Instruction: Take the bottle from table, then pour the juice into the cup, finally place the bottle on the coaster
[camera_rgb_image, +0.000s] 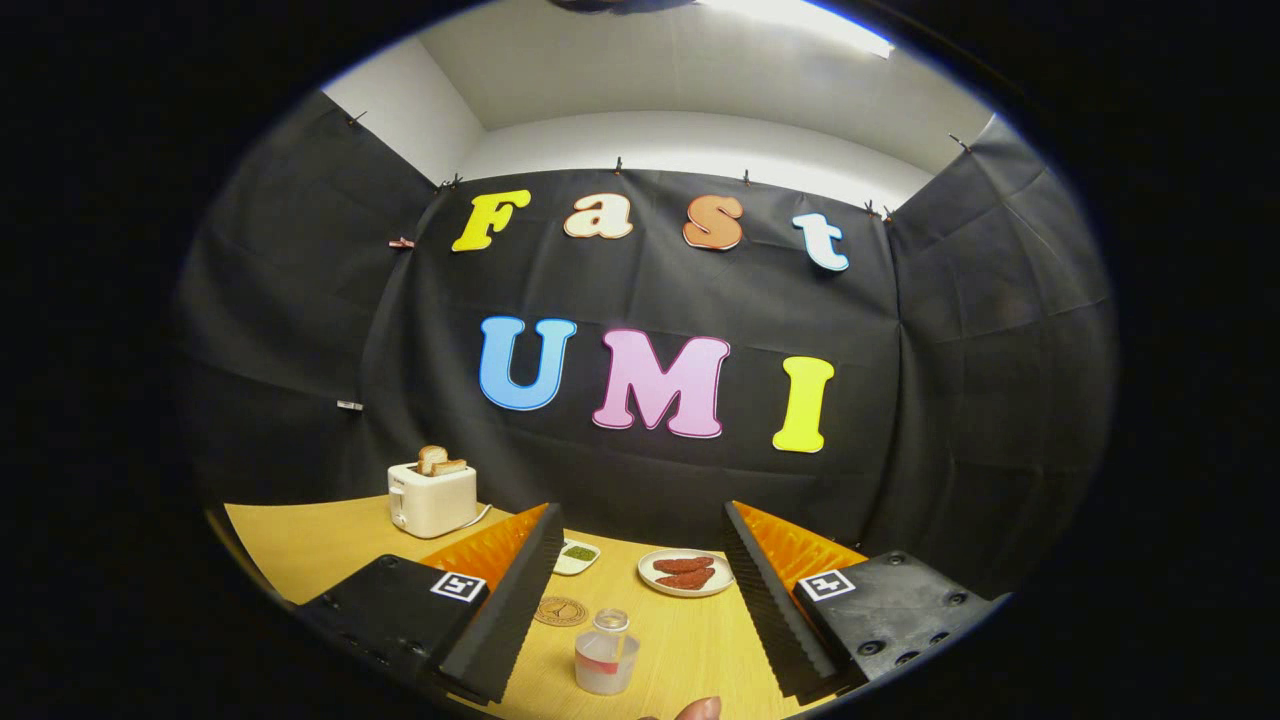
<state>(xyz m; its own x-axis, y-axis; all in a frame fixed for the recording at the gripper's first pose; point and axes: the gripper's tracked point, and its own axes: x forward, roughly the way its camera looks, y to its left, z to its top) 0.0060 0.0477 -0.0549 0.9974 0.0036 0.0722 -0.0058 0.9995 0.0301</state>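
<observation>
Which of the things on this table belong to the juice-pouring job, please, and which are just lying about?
For the job: the bottle, between the open fingers of the gripper; the coaster, beside the bottle.

Lying about: toaster holding toast; small dish of greens; plate with reddish pieces of food.

From my station I can read no word, brand or number on anything on the table. The only clear signs are two square black-and-white coded tags on the gripper, the first marker on the body behind one finger and the second marker behind the other, with the fingers spread wide and gripping nothing. The coaster carries a round emblem too small for me to make out, the bottle between the fingers has a red band with no legible print, and the toaster shows only a tiny mark I cannot read.
</observation>
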